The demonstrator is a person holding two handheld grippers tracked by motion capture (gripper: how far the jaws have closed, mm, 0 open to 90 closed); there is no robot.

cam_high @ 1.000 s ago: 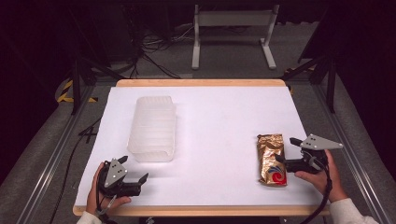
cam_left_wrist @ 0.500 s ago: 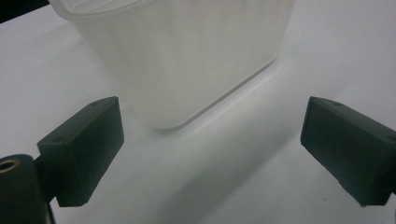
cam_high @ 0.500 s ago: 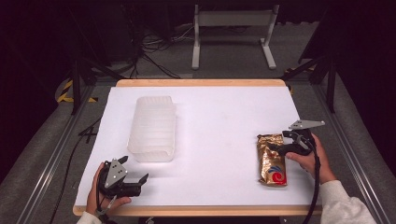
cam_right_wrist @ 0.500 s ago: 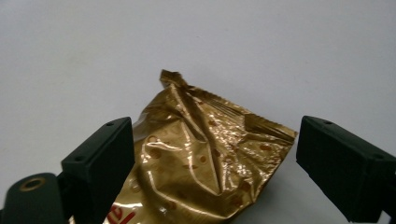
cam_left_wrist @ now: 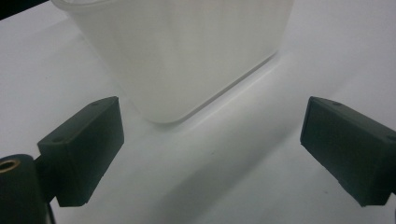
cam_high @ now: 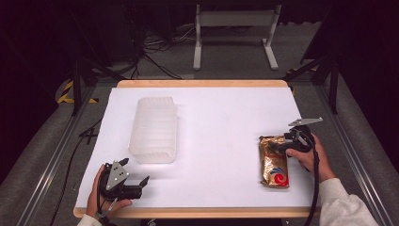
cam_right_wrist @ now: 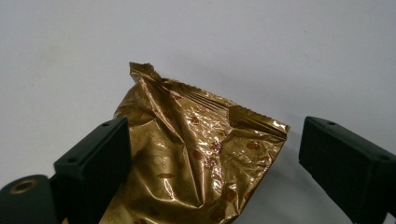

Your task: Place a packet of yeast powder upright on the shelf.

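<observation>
Gold foil packet (cam_high: 274, 162) lying near the desk's (cam_high: 221, 117) right edge, the right gripper (cam_right_wrist: 210, 154) spread wide over its crimped far end, apparently about to close there, while the left gripper (cam_left_wrist: 210, 149), likewise spread, idles before 1 translucent plastic container (cam_high: 154, 128).

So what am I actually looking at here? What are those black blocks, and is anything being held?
There is no robot: a person holds a hand-operated clamp in each hand. The high view looks down on a white table. The left gripper rests near the front edge, short of a translucent plastic container. The right gripper is at the far end of a gold foil packet. The other two pictures come from cameras on the clamps; the black blocks are their jaws. Both stand wide open, so nothing is held. The right one's jaws straddle the packet's crinkled end.
</observation>
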